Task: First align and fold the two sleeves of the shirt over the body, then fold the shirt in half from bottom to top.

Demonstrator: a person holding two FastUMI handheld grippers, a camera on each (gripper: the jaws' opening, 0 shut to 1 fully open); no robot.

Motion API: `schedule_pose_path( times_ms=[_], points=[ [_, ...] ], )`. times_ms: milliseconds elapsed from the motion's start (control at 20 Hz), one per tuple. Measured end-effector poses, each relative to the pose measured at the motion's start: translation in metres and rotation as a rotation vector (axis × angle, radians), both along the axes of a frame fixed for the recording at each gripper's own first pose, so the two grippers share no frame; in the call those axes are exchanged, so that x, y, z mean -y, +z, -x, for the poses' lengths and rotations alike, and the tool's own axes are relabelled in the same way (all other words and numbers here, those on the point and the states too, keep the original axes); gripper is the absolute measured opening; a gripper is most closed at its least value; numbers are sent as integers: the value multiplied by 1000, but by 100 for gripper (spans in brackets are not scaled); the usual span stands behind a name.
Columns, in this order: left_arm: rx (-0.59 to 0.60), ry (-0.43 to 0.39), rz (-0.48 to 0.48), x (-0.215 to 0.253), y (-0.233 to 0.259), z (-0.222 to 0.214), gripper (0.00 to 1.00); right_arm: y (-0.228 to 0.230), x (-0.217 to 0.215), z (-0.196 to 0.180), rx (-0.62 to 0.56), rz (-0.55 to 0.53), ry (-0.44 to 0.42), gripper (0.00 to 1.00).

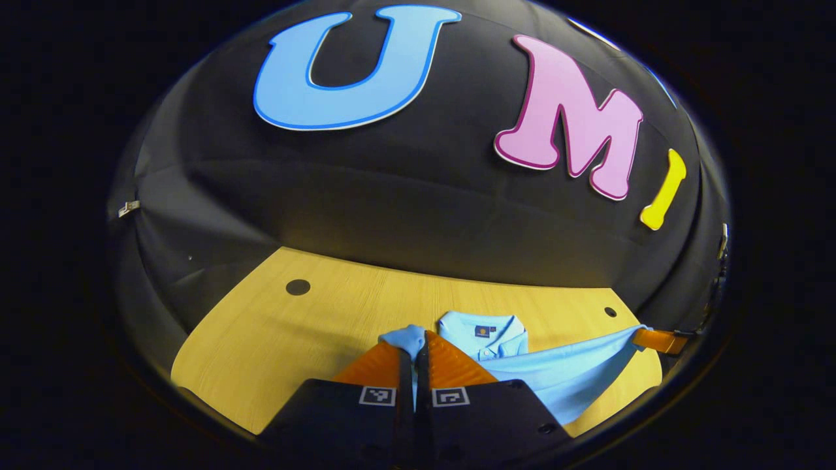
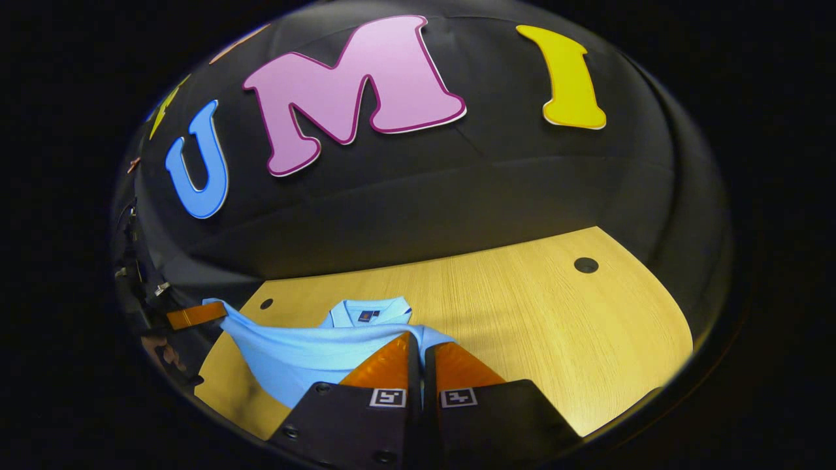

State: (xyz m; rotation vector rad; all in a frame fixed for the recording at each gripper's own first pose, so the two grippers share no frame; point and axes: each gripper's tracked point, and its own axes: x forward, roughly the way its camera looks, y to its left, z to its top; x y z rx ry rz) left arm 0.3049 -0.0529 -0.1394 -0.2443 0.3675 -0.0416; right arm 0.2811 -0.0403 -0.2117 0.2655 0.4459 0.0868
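Note:
A light blue polo shirt (image 1: 555, 372) lies on the wooden table (image 1: 281, 339), its collar (image 1: 483, 329) toward the wall. My left gripper (image 1: 418, 341) is shut on a bunched edge of the shirt, which pokes up between its fingers. From there a band of cloth stretches tight to my right gripper (image 1: 640, 336) at the far right, which also pinches it. In the right gripper view my right gripper (image 2: 418, 343) is shut on the shirt (image 2: 307, 359) just in front of the collar (image 2: 369, 313). The left gripper (image 2: 212, 313) holds the other end, raised off the table.
The table (image 2: 562, 326) has small dark round holes (image 1: 298, 286) (image 2: 586, 265) near its back corners. The booth's black cloth wall stands right behind the table. A hand (image 2: 163, 356) shows below the left gripper.

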Motion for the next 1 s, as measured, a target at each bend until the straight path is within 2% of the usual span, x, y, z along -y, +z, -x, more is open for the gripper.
schedule_pose_path(
  times_ms=[300, 500, 800, 1000],
  points=[
    [-3, 36, 0, 6, -12, -65, 6, -22, 12, -68, -18, 4, -28, 5],
    [-42, 62, -12, 7, -40, -102, 6, -54, 17, -101, -58, 0, -44, 5],
    [-145, 85, -44, 5, -94, -124, 5, -103, 18, -129, -133, 13, -42, 5],
    [-182, 86, -40, 3, -114, -129, 6, -129, 17, -137, -182, 17, -52, 5]
  ],
)
